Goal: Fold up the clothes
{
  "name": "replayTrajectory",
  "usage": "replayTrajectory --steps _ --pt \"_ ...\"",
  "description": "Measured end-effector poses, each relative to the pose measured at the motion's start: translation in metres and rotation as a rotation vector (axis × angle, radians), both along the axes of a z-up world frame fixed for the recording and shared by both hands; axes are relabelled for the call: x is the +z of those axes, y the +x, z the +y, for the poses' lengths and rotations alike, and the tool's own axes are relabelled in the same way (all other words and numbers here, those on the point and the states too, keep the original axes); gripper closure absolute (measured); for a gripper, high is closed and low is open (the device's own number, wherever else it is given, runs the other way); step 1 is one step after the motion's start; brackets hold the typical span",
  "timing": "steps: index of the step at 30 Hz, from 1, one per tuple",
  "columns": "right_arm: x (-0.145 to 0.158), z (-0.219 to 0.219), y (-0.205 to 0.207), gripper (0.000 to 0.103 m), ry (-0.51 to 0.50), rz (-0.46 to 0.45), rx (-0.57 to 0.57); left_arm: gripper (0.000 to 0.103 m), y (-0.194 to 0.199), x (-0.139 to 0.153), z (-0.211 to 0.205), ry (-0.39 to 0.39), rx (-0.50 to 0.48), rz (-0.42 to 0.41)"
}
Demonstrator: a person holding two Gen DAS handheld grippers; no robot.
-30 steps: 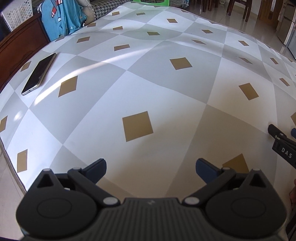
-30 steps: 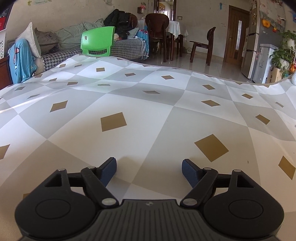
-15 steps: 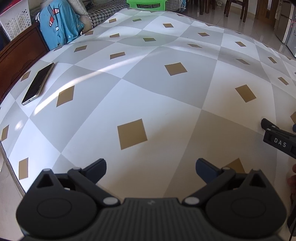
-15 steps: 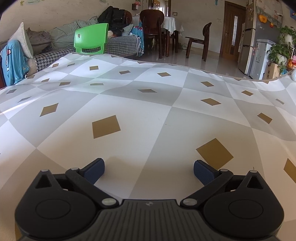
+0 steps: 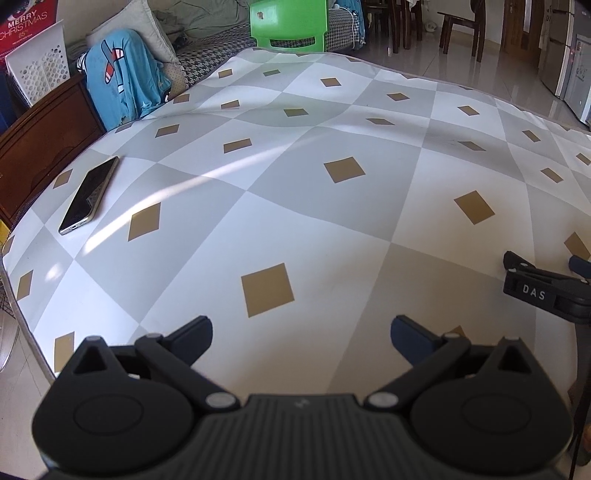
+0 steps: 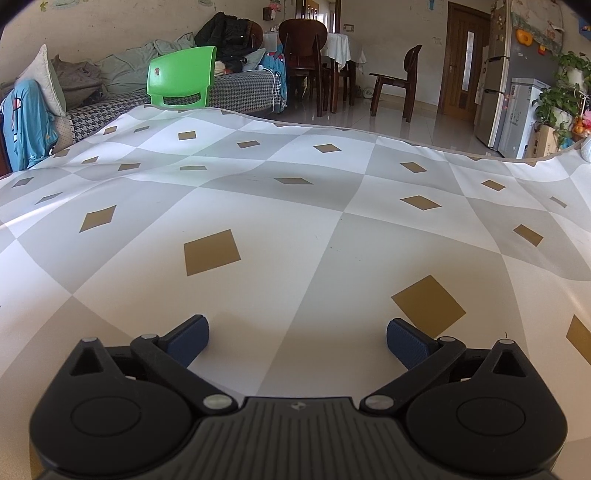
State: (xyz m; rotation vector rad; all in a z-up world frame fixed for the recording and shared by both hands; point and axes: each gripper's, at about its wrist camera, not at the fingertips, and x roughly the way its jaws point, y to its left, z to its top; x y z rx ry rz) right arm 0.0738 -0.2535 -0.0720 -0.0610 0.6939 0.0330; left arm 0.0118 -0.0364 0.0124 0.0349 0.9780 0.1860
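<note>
Far left, our left-wrist view: a dark slab smartphone lies flat near the edge of the grey-and-white checked tablecloth with tan diamonds. Beyond it, a light-blue printed garment hangs over the wooden sofa arm, off the table. That is the nearest clothing we see; none lies on the cloth.

Centre: our left gripper hangs over the bare cloth, jaws spread wide, nothing between them. Against the frames a second back, this view now takes in more of the room beyond the table, the bright green plastic chair included.

Right: our right gripper hovers low over the cloth. Its jaws have just been opening and now stand fully apart, nothing between them.

Our reading: both hands are free and no fold is begun. The next step is likely fetching a garment.
</note>
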Motion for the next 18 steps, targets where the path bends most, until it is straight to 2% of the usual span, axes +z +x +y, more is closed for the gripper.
replayTrajectory --steps 6,12,18 --pt "0.000 0.000 0.000 0.000 0.000 0.000 -0.002 0.000 -0.005 -0.001 -0.005 0.060 -0.019 -0.012" --pt "0.000 -0.003 0.000 0.000 0.004 0.001 -0.002 0.000 0.002 -0.010 -0.002 0.062 0.010 0.016" --pt "0.000 -0.004 -0.001 0.000 0.009 0.002 0.003 0.000 0.011 -0.018 -0.011 0.068 -0.001 0.035"
